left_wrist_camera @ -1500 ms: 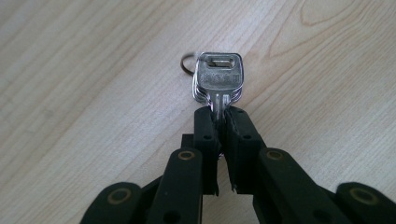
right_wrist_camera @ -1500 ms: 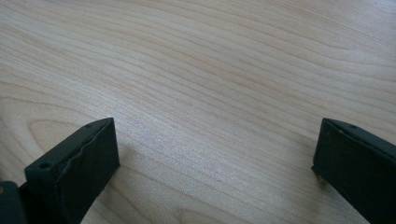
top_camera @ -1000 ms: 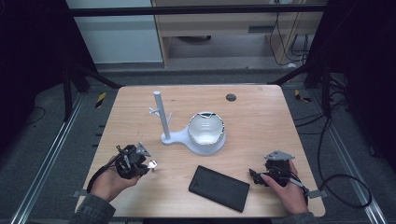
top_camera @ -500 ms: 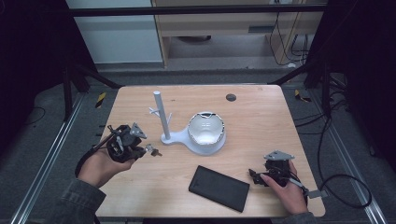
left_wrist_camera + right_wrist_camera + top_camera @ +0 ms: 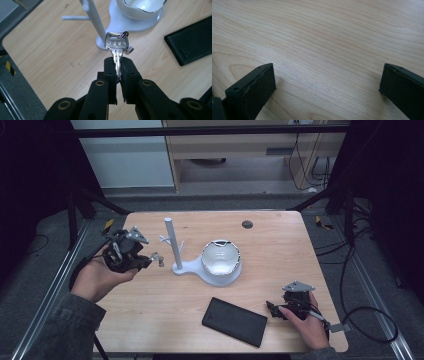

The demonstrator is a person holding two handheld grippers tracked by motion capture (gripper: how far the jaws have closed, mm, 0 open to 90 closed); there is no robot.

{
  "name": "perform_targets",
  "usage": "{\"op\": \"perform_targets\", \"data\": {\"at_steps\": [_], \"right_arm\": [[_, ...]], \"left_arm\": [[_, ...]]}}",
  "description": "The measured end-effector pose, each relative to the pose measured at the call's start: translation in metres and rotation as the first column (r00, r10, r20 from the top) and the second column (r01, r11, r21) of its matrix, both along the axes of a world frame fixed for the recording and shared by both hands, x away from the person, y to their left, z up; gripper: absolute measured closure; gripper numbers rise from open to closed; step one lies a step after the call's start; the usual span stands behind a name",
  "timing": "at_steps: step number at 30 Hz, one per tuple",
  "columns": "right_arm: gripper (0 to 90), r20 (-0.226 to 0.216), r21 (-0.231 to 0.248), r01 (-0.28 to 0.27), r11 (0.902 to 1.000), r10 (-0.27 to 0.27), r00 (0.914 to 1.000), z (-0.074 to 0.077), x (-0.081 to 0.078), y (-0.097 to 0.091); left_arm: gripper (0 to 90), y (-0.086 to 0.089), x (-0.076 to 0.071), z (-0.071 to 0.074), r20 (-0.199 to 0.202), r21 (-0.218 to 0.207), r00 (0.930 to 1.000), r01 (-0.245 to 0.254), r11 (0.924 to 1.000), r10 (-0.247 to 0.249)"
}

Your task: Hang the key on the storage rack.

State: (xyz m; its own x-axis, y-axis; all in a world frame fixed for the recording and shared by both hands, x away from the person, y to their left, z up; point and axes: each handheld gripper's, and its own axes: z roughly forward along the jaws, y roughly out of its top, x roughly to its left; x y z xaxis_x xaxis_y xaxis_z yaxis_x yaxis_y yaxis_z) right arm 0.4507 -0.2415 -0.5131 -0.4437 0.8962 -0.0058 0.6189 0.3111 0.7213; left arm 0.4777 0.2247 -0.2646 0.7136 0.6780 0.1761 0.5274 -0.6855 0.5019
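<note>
We see the key [image 5: 116,51] clamped by its blade between the closed jaws of the left gripper [image 5: 119,65], bow outward, with a small ring through the bow. It is held above the left part of the worktop [image 5: 150,320], near the white post [image 5: 172,245] of the stand [image 5: 192,268]. A white bowl [image 5: 220,260] sits on the stand's base. A black case [image 5: 234,321] lies flat near the front edge. The right gripper [image 5: 280,309] rests low beside the case, and in its own view its jaws stand wide apart over bare wood, gripping nothing.
</note>
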Motion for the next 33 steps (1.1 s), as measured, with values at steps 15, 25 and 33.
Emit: {"op": "perform_targets", "data": {"at_steps": [15,25,33], "right_arm": [[0.4,0.001,0.0,-0.001,1.0,0.001,1.0,0.0,0.0,0.0],[0.4,0.001,-0.001,-0.001,1.0,0.001,1.0,0.0,0.0,0.0],[0.4,0.001,-0.001,-0.002,1.0,0.002,1.0,0.0,0.0,0.0]], "left_arm": [[83.4,-0.005,0.027,0.017,-0.002,0.014,0.9991,-0.041,0.999,0.041],[83.4,-0.006,0.033,0.014,-0.004,0.042,0.9986,-0.053,0.9977,0.053],[83.4,-0.01,0.037,0.013,-0.006,0.057,0.9986,-0.053,0.997,0.053]]}}
